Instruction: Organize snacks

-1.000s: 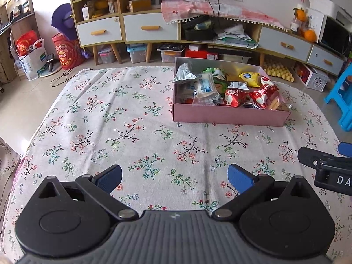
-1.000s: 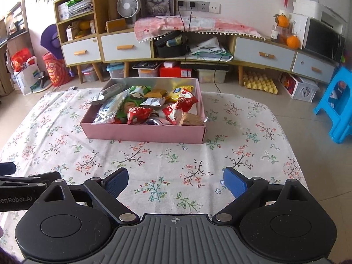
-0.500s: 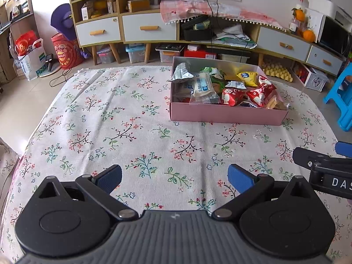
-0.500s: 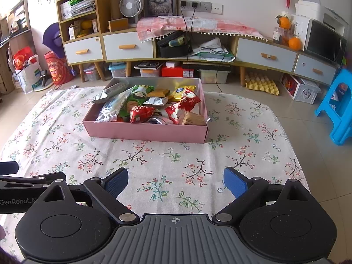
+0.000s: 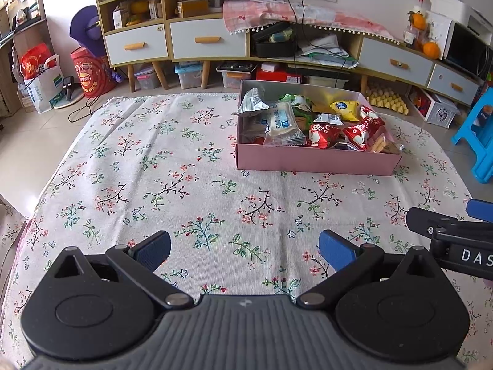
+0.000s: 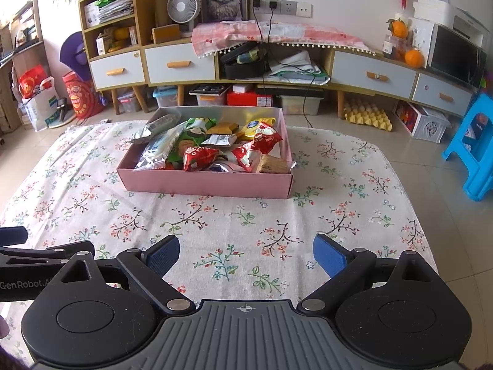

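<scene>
Your left gripper (image 5: 245, 248) and right gripper (image 6: 246, 254) both hover over the flowered cloth (image 5: 172, 185) on the tabletop, side by side, jaws spread wide and holding nothing. Farther ahead, well apart from both, the pink box (image 6: 206, 183) sits on the cloth, heaped with snack packets (image 6: 200, 157). Beyond it stands a low cabinet (image 6: 374, 75).

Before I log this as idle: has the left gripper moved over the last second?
Yes. The left gripper backed away slightly: the pink box sits higher and looks smaller in its view.
</scene>
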